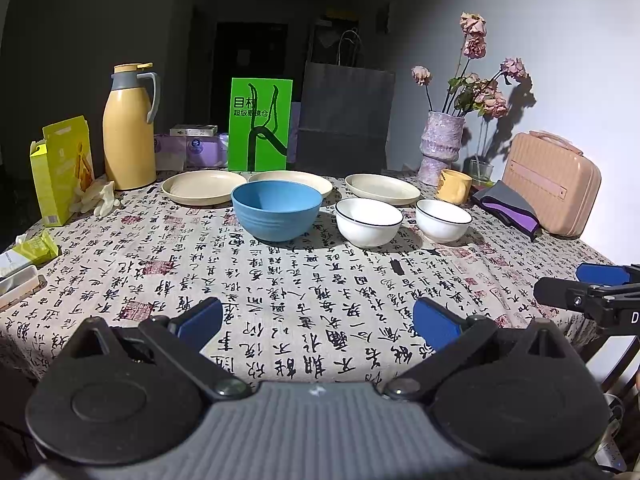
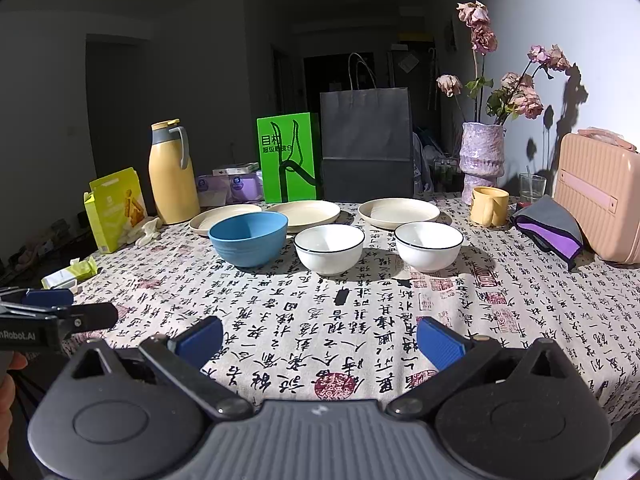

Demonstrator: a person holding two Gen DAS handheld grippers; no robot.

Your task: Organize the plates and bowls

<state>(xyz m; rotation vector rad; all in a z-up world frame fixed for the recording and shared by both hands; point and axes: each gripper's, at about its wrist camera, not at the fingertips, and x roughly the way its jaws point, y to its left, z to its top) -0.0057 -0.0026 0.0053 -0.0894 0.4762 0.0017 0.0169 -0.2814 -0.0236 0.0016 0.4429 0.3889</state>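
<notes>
- Your left gripper (image 1: 318, 322) hangs over the near part of the table with its jaws spread wide and nothing between the blue pads.
- Your right gripper (image 2: 320, 342) is the same: wide open, empty, held above the patterned tablecloth (image 2: 360, 340) well short of the dishes.
- Nothing looks sorted yet. Every dish sits on its own, none stacked on another.
- Three cream plates lie in a back row: the left plate (image 1: 204, 187), the middle plate (image 1: 296, 180) partly hidden behind the blue bowl, and the right plate (image 1: 382, 189).
- In front of them stand three bowls: the blue bowl (image 1: 277, 210), the larger one, on the left, then the first white bowl (image 1: 369, 222) and the second white bowl (image 1: 443, 220), each with a thin dark rim.
- The two white bowls are near each other but apart; the blue bowl stands just in front of the middle plate, and I cannot tell whether they touch.
- What is left, as I judge it: gather the three plates into one pile and nest the bowls, the white pair together being the easy match.
- Mind the clutter at the edges: the yellow jug (image 1: 129, 132) just beside the left plate and the yellow mug (image 1: 454, 186) close to the right plate.
</notes>
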